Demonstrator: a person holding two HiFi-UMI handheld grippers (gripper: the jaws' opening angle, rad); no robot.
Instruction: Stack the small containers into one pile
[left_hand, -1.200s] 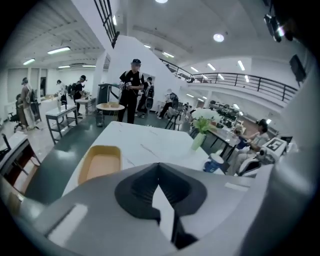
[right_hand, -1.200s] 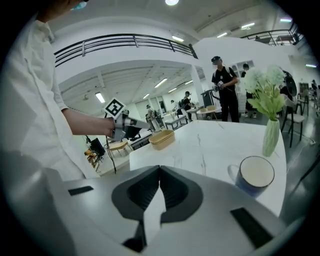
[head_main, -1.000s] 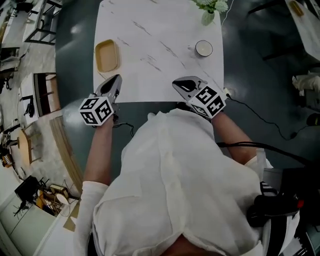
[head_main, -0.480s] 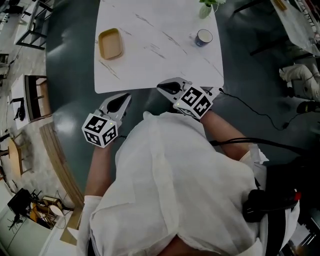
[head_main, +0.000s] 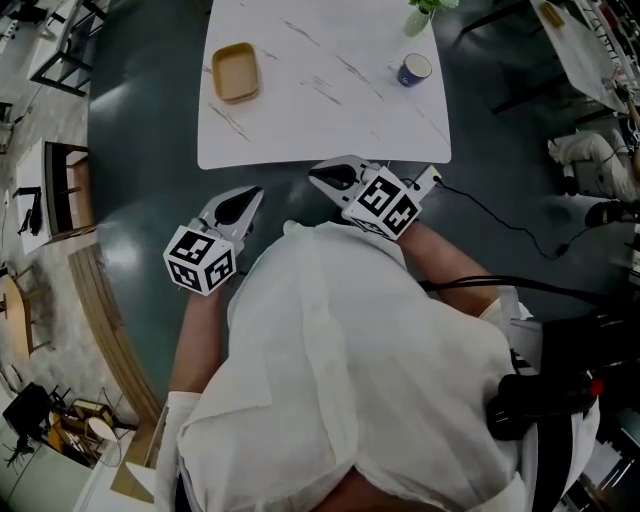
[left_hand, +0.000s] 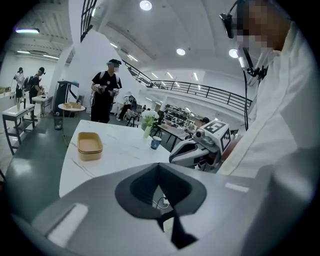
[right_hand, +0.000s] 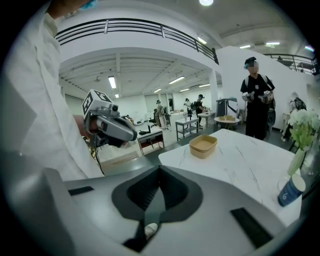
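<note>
containers (head_main: 236, 72) sit stacked on the table (head_main: 330, 125), well beyond left gripper (head_main: 252, 194) and right gripper (head_main: 319, 177), fingers closed, empty.

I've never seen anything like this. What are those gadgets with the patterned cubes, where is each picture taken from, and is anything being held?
There is no robot: a person holds two tools, the left hand-held gripper and the right hand-held gripper; the cubes are part of them. One picture looks down from a camera on the person's head; the other two come from cameras riding on the grippers, looking along their jaws. On the white table sit tan containers, apparently nested, a blue cup and a plant. Both grippers are shut and empty, held short of the table's near edge.
</note>
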